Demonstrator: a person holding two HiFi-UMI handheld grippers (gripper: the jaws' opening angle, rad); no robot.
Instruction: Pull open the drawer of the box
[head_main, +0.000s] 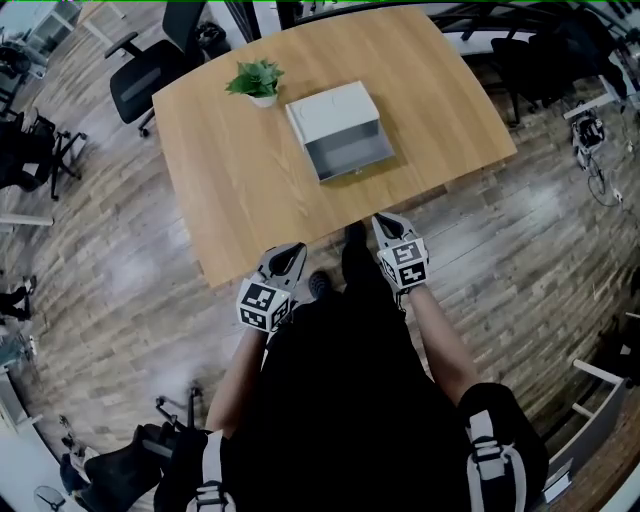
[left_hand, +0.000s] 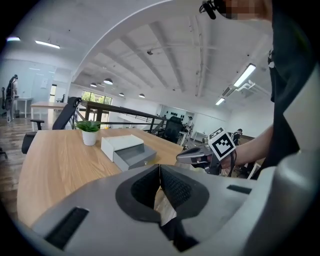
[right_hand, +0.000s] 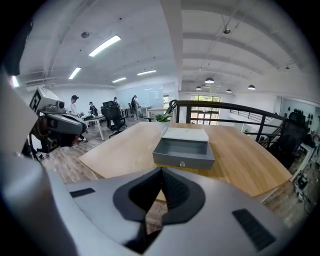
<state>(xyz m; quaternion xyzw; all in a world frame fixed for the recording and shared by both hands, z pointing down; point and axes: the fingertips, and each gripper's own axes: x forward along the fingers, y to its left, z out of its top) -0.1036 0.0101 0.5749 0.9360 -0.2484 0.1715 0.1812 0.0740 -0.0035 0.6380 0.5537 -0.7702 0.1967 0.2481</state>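
Note:
A white box (head_main: 333, 113) sits on the wooden table (head_main: 240, 180), and its grey drawer (head_main: 349, 156) stands pulled out toward me, empty inside, with a small knob (right_hand: 182, 163) on its front. The same box (left_hand: 122, 143) and drawer (right_hand: 184, 152) show in both gripper views. My left gripper (head_main: 290, 256) is held off the table's near edge, shut with nothing between its tips. My right gripper (head_main: 385, 224) hovers at the near edge, short of the drawer, also shut and empty.
A small potted plant (head_main: 256, 81) stands left of the box. Black office chairs (head_main: 150, 62) are behind the table's far left corner. A black railing (right_hand: 225, 107) runs behind the table. People stand at desks in the background of the right gripper view.

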